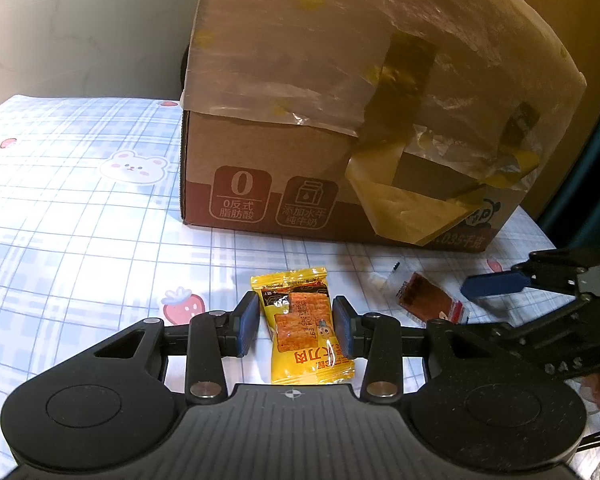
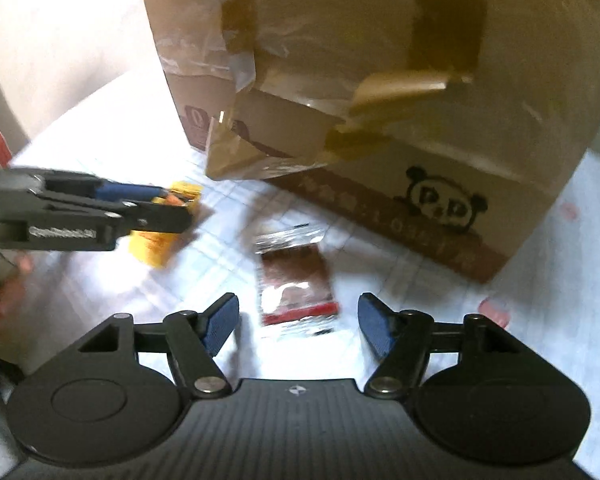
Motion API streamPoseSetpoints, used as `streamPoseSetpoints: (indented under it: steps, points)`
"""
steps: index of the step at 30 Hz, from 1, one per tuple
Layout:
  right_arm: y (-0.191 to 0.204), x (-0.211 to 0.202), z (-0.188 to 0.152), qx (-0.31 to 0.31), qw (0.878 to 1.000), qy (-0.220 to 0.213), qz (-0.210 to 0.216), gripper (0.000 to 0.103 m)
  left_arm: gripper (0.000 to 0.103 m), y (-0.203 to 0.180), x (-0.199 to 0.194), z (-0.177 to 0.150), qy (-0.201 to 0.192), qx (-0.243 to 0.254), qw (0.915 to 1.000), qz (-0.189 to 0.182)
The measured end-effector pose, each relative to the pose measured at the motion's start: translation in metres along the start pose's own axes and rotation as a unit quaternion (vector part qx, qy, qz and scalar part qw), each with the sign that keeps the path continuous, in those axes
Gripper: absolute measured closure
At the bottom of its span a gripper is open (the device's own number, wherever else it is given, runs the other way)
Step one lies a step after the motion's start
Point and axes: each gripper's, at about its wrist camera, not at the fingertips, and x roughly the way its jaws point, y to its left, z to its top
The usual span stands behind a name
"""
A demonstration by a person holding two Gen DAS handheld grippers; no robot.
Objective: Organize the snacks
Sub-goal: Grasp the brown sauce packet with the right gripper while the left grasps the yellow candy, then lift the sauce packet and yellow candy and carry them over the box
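Observation:
A yellow snack packet (image 1: 300, 320) sits upright between the blue pads of my left gripper (image 1: 295, 322), which is shut on its two sides. The right wrist view shows the same grip from the side, with the left gripper (image 2: 167, 202) closed around the yellow snack packet (image 2: 155, 244). A brown snack packet (image 2: 295, 284) with a red end strip lies flat on the tablecloth. My right gripper (image 2: 297, 326) stands open just short of it, with no pad touching it. In the left wrist view the brown snack packet (image 1: 428, 300) lies at the tip of the right gripper (image 1: 464, 304).
A large cardboard box (image 1: 259, 184) with taped, plastic-covered flaps stands right behind both packets and leans over them; its panda print (image 2: 444, 204) faces me. The blue checked tablecloth (image 1: 79, 220) stretches out to the left. A hand (image 2: 3, 292) holds the left gripper.

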Motion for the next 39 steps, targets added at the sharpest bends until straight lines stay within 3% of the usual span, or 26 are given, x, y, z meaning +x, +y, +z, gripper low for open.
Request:
streamPoseSetpoints:
  steps: [5,15,32,39]
  points:
    - [-0.004,0.005,0.001,0.03,0.999,-0.025,-0.002,0.034,0.061,-0.002,0.0,0.0,0.0,0.004,1.0,0.002]
    - [0.021,0.013,-0.002,-0.007,0.998,-0.051,-0.022,0.062,0.066,0.001,-0.011,-0.004,0.003,-0.003,0.9999,-0.01]
    - [0.022,-0.07,-0.02,0.042,0.988,-0.152,-0.007,0.062,0.067,-0.009,-0.083,0.016,-0.064,0.051,0.996,-0.037]
    - [0.023,-0.117,0.0,0.042,0.973,-0.225,-0.013,0.062,0.066,-0.015,-0.126,0.059,-0.129,0.078,0.9877,-0.041]
